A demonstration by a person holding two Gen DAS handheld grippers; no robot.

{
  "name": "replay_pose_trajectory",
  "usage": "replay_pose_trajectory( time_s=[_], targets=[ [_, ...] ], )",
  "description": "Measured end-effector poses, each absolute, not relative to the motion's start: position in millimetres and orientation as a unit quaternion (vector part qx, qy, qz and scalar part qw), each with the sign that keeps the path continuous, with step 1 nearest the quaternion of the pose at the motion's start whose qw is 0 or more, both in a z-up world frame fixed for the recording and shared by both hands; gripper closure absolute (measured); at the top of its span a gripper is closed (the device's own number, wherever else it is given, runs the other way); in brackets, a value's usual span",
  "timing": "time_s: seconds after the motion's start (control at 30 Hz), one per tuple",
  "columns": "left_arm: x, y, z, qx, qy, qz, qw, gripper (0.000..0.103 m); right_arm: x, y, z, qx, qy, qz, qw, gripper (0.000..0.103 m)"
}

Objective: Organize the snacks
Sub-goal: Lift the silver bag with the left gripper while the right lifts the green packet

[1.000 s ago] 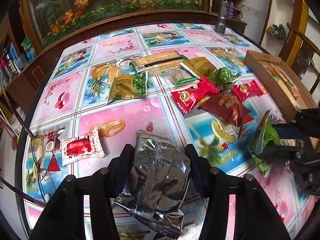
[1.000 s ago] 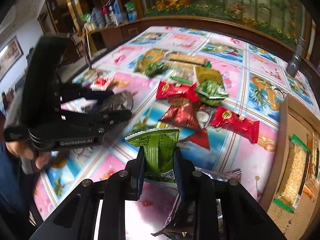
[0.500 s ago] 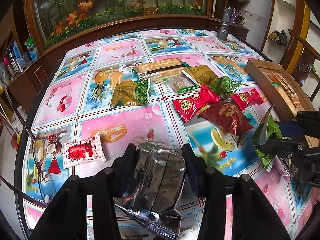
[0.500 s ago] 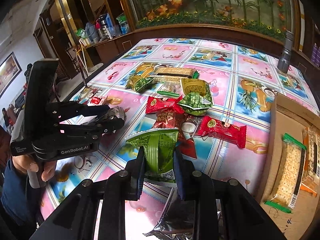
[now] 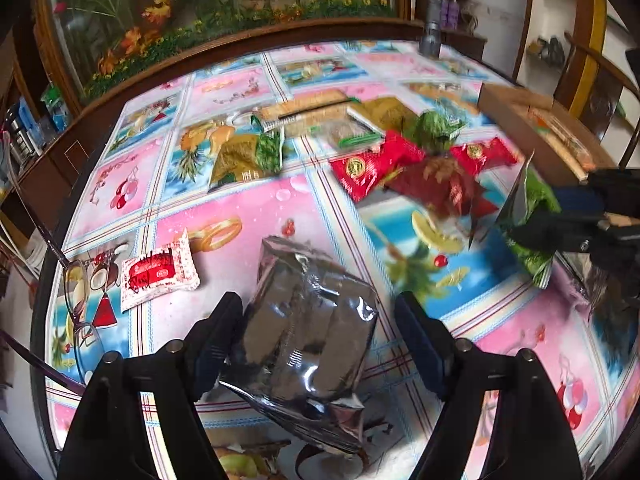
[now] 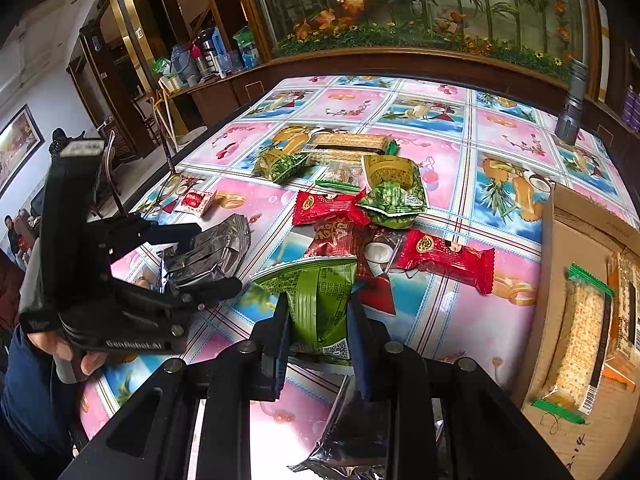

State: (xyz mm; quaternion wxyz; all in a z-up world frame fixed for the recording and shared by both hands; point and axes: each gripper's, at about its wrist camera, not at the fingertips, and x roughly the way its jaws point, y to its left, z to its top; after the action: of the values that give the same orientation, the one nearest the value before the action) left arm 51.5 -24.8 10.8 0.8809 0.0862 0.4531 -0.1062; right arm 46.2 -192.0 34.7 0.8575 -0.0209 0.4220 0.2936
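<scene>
Since half a second ago the left gripper (image 5: 318, 334) has spread its jaws, so the silver foil packet (image 5: 308, 332) lies released between them on the patterned tablecloth (image 5: 248, 216), its right side clear of the finger there. Clenched on the green snack packet (image 6: 318, 300), the right gripper (image 6: 318, 338) holds it upright; ahead lie red packets (image 6: 446, 258), and the cardboard box (image 6: 560, 280) sits right of it.
</scene>
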Motion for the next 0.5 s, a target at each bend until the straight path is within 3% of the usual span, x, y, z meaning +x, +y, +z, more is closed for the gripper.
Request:
replay_pose_trajectory(
  time_s=[0.07,0.5],
  targets=[
    [53.4,-20.5,11.9,0.070,0.456,-0.112,0.880,0.043,46.1,-192.4,35.0,-0.020,0.421,0.293,0.858,0.075],
    [57.0,-14.2,26.6,0.002,0.414,-0.105,0.904,0.046,48.7,-204.7,42.1,0.006,0.409,0.276,0.870,0.075]
  ],
)
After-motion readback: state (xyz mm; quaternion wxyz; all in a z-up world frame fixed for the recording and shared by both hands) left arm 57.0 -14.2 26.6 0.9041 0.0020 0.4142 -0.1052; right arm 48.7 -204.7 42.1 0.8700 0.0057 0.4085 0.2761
